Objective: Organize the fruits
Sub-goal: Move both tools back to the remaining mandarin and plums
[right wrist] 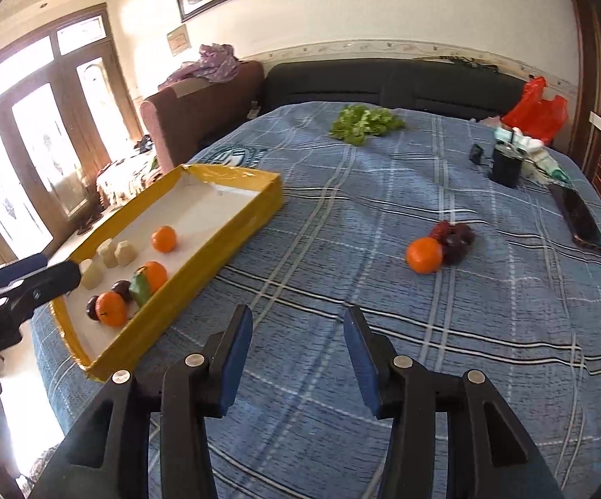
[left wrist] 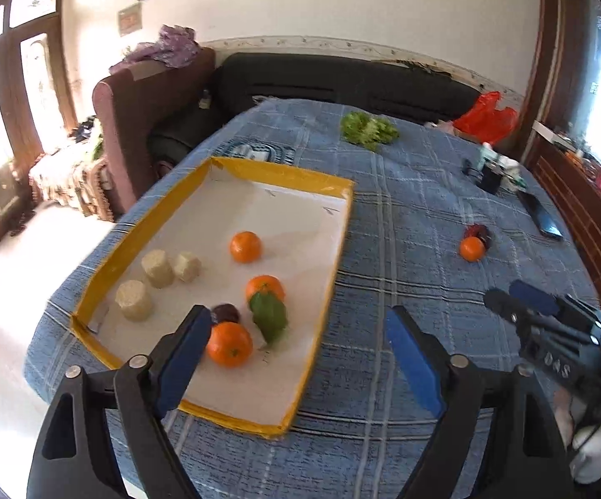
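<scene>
Three oranges (left wrist: 246, 246) in tray (left wrist: 292, 179)

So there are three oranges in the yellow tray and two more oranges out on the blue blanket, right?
Not quite. The yellow tray does hold three oranges, but only one orange lies on the blue blanket, beside some dark red fruits. The right wrist view shows it.

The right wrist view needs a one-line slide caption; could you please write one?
Open right gripper faces a loose orange tangerine beside dark red fruits on the blue plaid cloth.
</scene>
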`<state>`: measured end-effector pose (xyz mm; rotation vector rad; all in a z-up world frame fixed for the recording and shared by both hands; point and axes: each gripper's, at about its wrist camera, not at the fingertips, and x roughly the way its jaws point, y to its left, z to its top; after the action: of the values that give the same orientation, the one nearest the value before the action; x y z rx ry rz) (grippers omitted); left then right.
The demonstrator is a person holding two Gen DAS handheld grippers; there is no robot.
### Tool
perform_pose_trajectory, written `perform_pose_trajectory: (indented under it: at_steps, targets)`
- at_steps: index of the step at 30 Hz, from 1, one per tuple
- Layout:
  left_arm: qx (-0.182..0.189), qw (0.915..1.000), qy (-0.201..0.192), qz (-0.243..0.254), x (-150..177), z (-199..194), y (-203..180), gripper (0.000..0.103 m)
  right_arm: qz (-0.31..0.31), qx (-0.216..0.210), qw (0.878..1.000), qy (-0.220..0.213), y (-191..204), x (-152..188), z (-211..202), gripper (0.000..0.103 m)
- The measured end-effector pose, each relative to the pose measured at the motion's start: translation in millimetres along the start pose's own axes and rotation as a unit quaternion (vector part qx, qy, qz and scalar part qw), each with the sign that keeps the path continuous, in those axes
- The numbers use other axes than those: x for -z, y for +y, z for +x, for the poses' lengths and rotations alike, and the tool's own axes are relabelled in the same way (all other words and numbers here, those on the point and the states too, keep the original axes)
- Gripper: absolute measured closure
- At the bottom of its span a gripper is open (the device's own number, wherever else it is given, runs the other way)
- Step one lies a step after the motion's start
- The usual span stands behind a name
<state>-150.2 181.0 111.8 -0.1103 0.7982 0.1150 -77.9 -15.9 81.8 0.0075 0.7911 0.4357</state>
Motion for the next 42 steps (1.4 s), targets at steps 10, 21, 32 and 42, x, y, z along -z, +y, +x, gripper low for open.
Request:
perform_pose_trajectory:
  at_steps: [10, 21, 32, 42]
  targets:
    - [0.063, 0.9970, 0.002, 0.046, 11, 3, -37, 0.020, 0.103, 0.072, 0.992, -0.003, -100, -5, -13, 0.053]
    - [0.070, 0.9971, -0.001, 0.030, 11, 14, -31, 0.028, 0.140, 0.070, 0.987, 0.023, -126, -10, 20, 0.053]
    - [0.059, 0.9982, 0.010, -0.005, 9, 31, -11, 0.027, 0.131, 0.071, 0.989, 0.018, -114, -12, 28, 0.052]
    - [0.107, 0.9939, -0.020, -0.018, -8, 15, -12, 0.021, 0.139, 0.070, 0.988, -0.001, -120, -33, 30, 0.052]
